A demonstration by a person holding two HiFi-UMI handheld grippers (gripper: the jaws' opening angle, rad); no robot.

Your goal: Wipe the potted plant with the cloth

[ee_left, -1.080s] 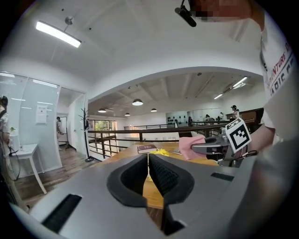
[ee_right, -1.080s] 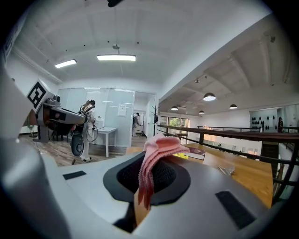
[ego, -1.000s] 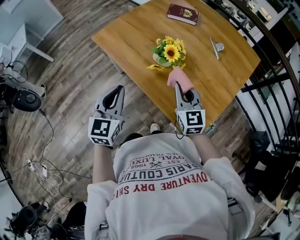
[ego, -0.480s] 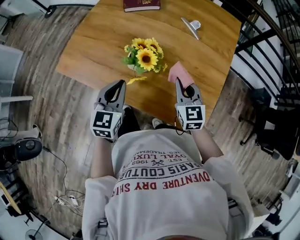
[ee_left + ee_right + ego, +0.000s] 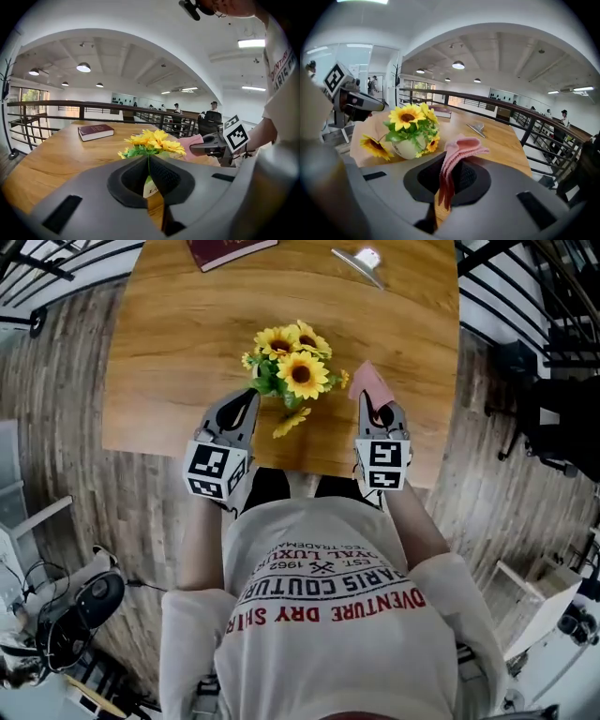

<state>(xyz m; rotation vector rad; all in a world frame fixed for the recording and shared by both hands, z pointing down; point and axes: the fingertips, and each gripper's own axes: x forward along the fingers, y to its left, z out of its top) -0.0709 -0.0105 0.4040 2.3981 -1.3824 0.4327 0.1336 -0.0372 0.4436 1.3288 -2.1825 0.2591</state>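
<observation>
A small white pot of yellow sunflowers, the potted plant (image 5: 292, 369), stands on the wooden table (image 5: 169, 352) near its front edge. My left gripper (image 5: 249, 397) is shut and empty, just left of the plant; in the left gripper view the plant (image 5: 152, 142) rises right behind my closed jaws (image 5: 149, 187). My right gripper (image 5: 378, 413) sits right of the plant, shut on a folded pink cloth (image 5: 369, 383). The cloth (image 5: 457, 154) sticks up out of the right gripper (image 5: 445, 185), with the plant (image 5: 410, 129) to its left.
A dark red book (image 5: 230, 251) and a metal clip (image 5: 359, 261) lie at the table's far side. Black railing (image 5: 525, 296) runs along the right. Wooden floor surrounds the table, and the person stands at its near edge.
Both grippers have moved forward and down to either side of the plant. The left one now reaches over the table edge. The pink cloth stays in the right gripper.
</observation>
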